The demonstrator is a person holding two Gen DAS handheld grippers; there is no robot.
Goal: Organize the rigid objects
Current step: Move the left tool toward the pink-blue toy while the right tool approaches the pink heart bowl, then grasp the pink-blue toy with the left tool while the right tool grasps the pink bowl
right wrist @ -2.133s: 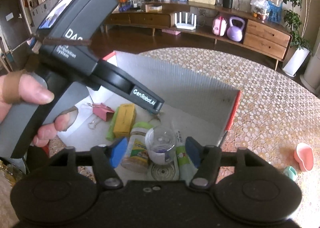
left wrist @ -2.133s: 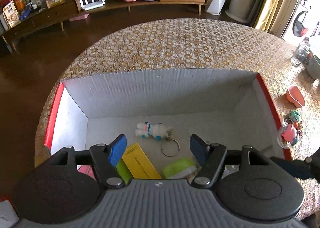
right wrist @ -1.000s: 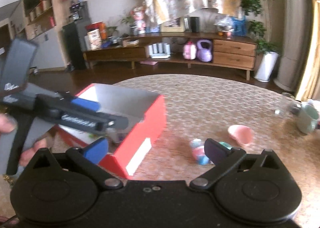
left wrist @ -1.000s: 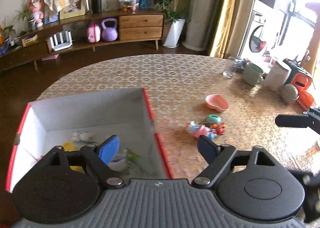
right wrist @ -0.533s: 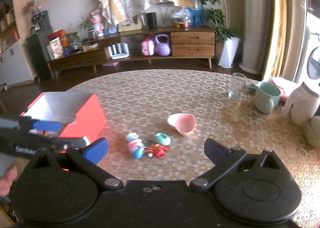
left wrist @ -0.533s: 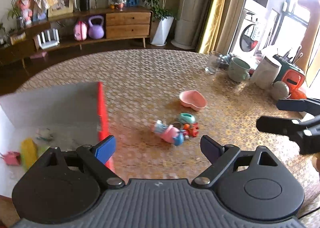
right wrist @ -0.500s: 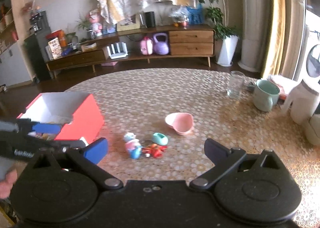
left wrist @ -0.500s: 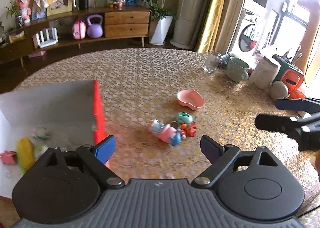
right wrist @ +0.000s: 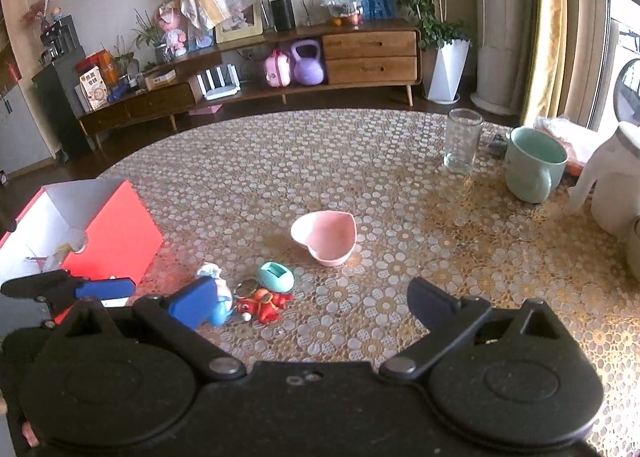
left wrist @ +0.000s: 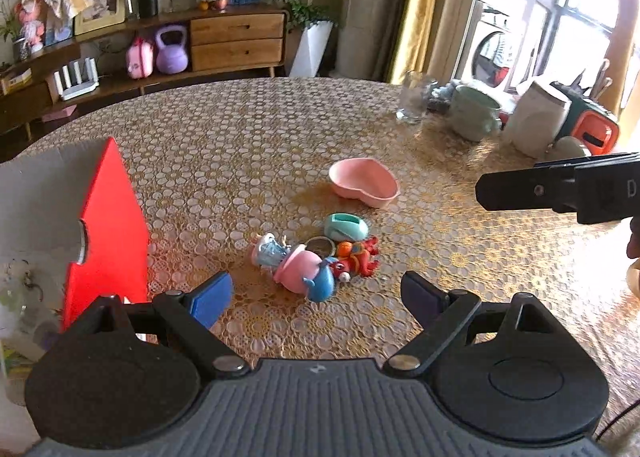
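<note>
Swung away from the red box, the wide-open, empty left claw now faces the toy cluster and pink heart dish on the bench, while the right view alone shows the open right claw and the glass unblurred.

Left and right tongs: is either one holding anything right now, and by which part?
Nothing is held. The left tongs and right tongs are both open and empty, above the small toys on the table.
</note>
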